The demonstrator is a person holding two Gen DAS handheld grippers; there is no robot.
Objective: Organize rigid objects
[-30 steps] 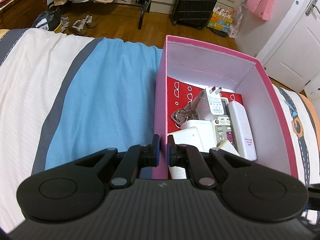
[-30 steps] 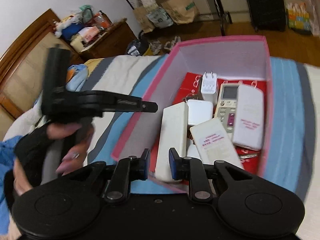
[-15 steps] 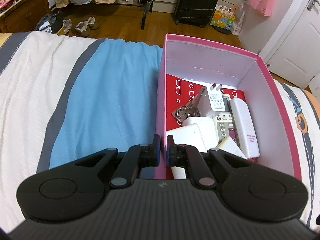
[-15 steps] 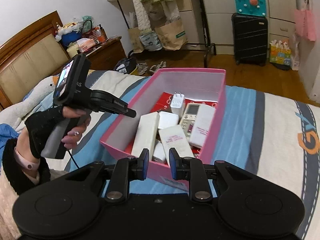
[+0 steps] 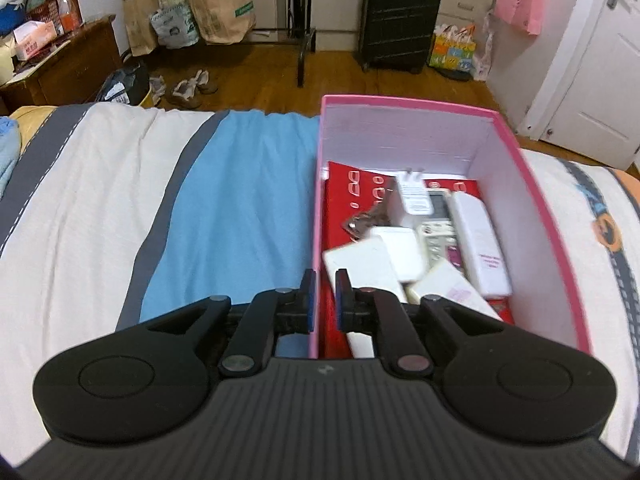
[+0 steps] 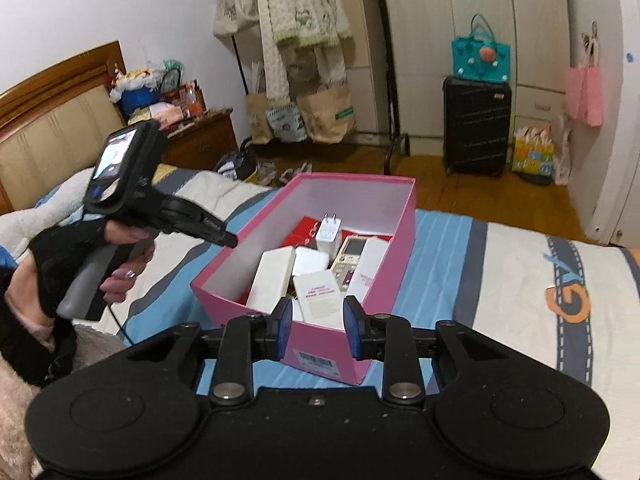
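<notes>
Two grippers: both held over a bed, jaws of each just been opening, nothing between the pads.
Left gripper [image 5: 323,294]: jaws slightly parted, straddling the near left wall of the box [image 5: 552,240] in its own view; pads not seen pressing on the wall, released. In the right view it [image 6: 224,236] sits at the box's left rim, held by a gloved hand [image 6: 80,256].
Right gripper [image 6: 314,326]: jaws parted, released, hovering in front of the box's near end, box [image 6: 320,344] seen through the gap.
Box: pink, open-topped, white inside, on the blue stripe of the bedspread [image 5: 240,200].
Contents: all rigid things lie inside the box on a red card [image 5: 348,188].
Plug [image 6: 329,233]: white, prongs pointing to the far end, far part of box.
Remote [image 6: 349,258]: beige with screen, right of centre.
White case [image 6: 370,268]: long, against the right wall, beside the remote.
Long block [image 6: 272,276]: white, along the left side.
Square block [image 6: 308,262]: white, between long block and remote.
Labelled pack [image 6: 318,292]: white, pink print, near end.
Keys [image 5: 362,222]: metal, left of plug, blurred.
Room: black suitcase [image 6: 476,124] on wood floor, far side.
</notes>
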